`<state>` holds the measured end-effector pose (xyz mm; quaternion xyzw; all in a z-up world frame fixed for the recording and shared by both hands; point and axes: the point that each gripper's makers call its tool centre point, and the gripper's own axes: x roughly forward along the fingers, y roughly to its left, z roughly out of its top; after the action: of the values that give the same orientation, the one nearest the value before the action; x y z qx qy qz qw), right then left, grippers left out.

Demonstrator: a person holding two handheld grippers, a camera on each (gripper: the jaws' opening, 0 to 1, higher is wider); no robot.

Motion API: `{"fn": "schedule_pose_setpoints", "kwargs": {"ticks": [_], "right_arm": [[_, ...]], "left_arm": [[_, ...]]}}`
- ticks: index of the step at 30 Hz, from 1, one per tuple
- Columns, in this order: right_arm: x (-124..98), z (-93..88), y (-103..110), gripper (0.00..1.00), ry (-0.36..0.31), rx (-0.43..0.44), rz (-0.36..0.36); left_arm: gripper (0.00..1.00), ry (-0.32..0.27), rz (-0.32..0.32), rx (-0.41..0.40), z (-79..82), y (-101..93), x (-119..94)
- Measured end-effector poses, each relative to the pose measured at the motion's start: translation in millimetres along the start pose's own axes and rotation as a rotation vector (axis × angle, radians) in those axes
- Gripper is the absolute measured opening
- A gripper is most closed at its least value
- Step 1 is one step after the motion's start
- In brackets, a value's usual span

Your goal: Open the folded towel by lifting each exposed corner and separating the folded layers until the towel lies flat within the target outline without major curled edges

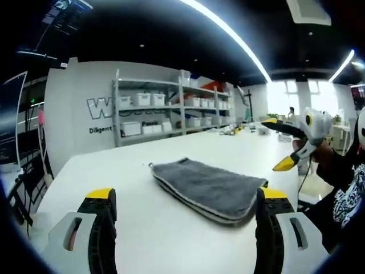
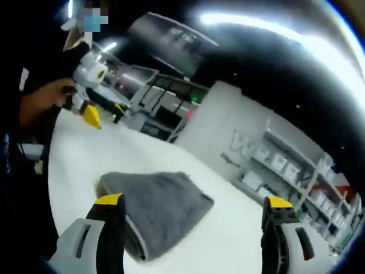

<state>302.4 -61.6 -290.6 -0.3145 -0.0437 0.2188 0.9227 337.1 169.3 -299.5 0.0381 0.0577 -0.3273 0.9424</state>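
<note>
Two tools spread wide, left tool (image 1: pixel 185 200), right tool (image 2: pixel 191 206), folded grey towel (image 1: pixel 208 187) untouched, near edge hidden.

On the white wall (image 1: pixel 80 97) behind the shelving unit (image 1: pixel 171 105) in your left gripper view, you can read one large outlined letter "W" (image 1: pixel 98 107); the rest of that word is hidden by the shelves. Below it runs a small dark line starting "Diligent" (image 1: pixel 100 129), cut off by the shelf post. A few more small letters show between the shelves, possibly "Passio", too blurred to confirm. In your right gripper view the same wall (image 2: pixel 228 114) shows the "W" (image 2: pixel 239 141) faintly, with an unreadable small line beneath. The bins carry no label you can read.
</note>
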Motion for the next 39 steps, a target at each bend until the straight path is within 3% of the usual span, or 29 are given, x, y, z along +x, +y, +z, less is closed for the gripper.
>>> {"fn": "schedule_pose_setpoints", "kwargs": {"ticks": [3, 8, 12, 19, 28, 39], "right_arm": [[3, 2.1, 9, 1.0, -0.009, -0.039, 0.003], [10, 10.4, 33, 1.0, -0.051, -0.227, 0.033], [22, 6.1, 63, 1.0, -0.045, -0.351, 0.077], [41, 1.0, 89, 1.0, -0.04, -0.44, 0.097], [47, 2.5, 87, 1.0, -0.044, -0.476, 0.067], [49, 22.6, 73, 0.99, -0.107, -0.488, -0.002]], "left_arm": [[1.0, -0.001, 0.003, -0.007, 0.9, 1.5, 0], [1.0, -0.005, -0.005, -0.011, 3.7, 0.8, 0], [1.0, -0.014, -0.004, -0.015, 6.3, 1.3, 0], [1.0, -0.019, -0.014, -0.017, 7.8, -2.5, 0], [1.0, -0.019, -0.017, -0.018, 7.6, -2.1, 0], [1.0, -0.012, -0.019, -0.02, 8.1, -0.8, 1]]}}
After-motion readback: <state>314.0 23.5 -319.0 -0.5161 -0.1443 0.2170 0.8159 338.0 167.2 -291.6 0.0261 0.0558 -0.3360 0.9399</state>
